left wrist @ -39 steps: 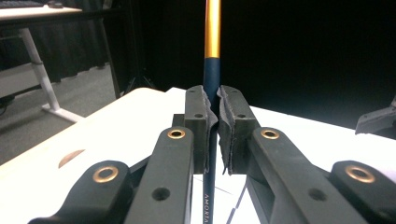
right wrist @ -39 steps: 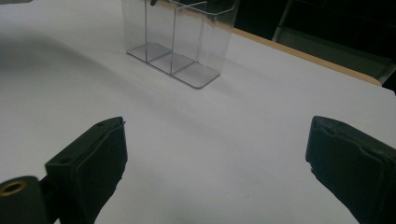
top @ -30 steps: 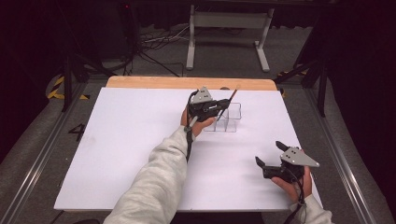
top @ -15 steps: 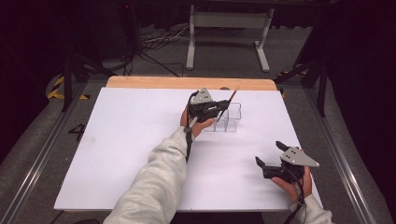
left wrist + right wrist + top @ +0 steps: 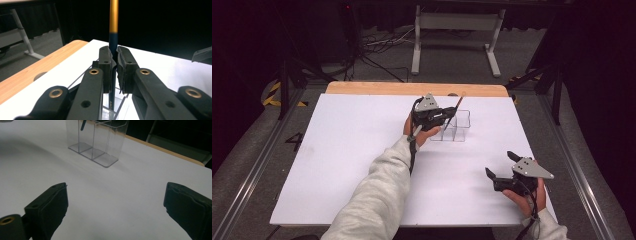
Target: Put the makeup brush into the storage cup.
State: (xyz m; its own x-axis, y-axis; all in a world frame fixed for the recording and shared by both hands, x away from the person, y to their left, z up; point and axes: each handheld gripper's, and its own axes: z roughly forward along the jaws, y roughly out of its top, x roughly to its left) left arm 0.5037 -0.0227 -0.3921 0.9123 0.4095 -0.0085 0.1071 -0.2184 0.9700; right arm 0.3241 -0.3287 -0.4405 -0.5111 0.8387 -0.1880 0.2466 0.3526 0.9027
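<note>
My left gripper [image 5: 446, 118] is shut on a slim pen [image 5: 456, 105] with a dark blue lower part and a gold upper part [image 5: 113, 25]. The pen stands nearly upright, and its lower end reaches down into a clear plastic holder [image 5: 458, 128] with three compartments; its dark tip [image 5: 83, 125] shows inside the leftmost compartment in the right gripper view. In the left gripper view the jaws [image 5: 113, 53] clamp the pen's shaft over the holder [image 5: 122, 105]. My right gripper [image 5: 499, 164] stands open near the table's front right, nothing between its pads [image 5: 50, 202], pointed toward the holder [image 5: 100, 140].
A white sheet [image 5: 342, 150] covers the table, with a strip of bare wood [image 5: 412, 88] along the far edge. Beyond the table are a metal stand's legs [image 5: 454, 22] and cables on the dark floor.
</note>
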